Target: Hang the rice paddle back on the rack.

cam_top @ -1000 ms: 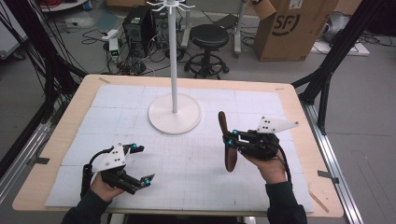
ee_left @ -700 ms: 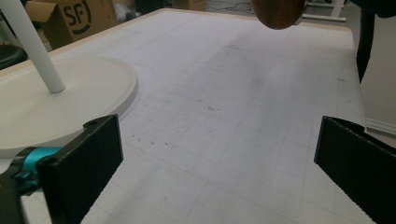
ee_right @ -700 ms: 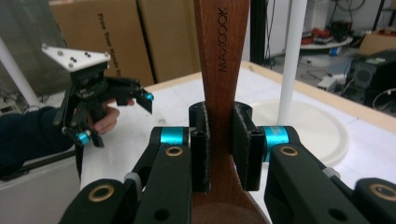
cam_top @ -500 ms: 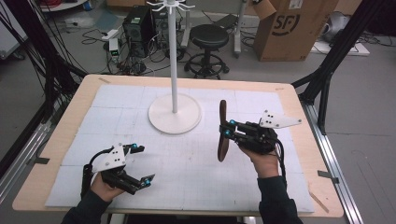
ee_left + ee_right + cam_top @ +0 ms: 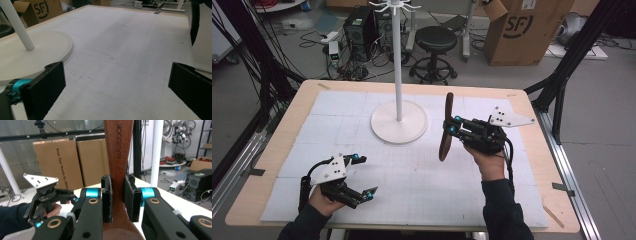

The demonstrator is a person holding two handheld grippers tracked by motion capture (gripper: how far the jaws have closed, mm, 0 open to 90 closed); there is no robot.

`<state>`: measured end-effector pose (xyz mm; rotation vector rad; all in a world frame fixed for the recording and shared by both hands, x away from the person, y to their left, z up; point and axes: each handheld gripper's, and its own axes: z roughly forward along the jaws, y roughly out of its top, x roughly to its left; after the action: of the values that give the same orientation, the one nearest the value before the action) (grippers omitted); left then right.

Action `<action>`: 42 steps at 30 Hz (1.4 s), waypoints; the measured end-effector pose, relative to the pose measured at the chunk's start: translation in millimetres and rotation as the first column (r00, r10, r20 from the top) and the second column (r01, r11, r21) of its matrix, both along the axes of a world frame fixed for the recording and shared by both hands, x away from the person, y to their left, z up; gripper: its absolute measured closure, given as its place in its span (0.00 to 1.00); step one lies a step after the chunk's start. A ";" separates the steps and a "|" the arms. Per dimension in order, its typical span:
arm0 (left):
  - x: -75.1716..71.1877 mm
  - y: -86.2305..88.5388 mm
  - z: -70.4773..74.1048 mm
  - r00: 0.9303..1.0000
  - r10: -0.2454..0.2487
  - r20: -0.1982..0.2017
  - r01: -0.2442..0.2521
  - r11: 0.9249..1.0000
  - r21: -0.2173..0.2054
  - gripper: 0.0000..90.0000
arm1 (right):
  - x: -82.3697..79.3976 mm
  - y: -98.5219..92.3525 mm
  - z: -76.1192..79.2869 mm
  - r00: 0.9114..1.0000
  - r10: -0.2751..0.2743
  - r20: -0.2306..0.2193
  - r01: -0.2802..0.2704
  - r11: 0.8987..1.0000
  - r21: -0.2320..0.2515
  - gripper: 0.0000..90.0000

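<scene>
**Wooden spoon clamped upright in right gripper**

Wooden spoon (image 5: 446, 129) stands near vertical above the white mat (image 5: 422, 190), at about 3 o'clock from the stand base (image 5: 384, 131) and apart from it. Right gripper (image 5: 451, 126) has both jaws pressed against the spoon's neck; in the right gripper view the handle (image 5: 119, 150) rises between the pads (image 5: 131, 195) and carries the marking "MAXCOOK". Right hand (image 5: 486, 162) holds this gripper off the table.

Left gripper (image 5: 371, 192) sits low over the mat at about 7 o'clock from the base, held by the left hand (image 5: 323, 199). Its jaws stand wide apart with nothing between them. White pole (image 5: 397, 65) rises from the base centre.
</scene>
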<state>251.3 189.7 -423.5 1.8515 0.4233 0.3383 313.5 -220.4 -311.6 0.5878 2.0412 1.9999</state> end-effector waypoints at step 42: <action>-0.4 1.9 1.0 1.000 0.000 0.003 0.000 1.000 -0.007 0.02 | 44.9 18.9 71.7 0.999 -0.029 0.035 0.032 0.994 -0.109 0.88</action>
<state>250.9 191.6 -422.4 1.8440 0.4224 0.3390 358.4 -201.4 -239.8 0.5557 2.0929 1.8547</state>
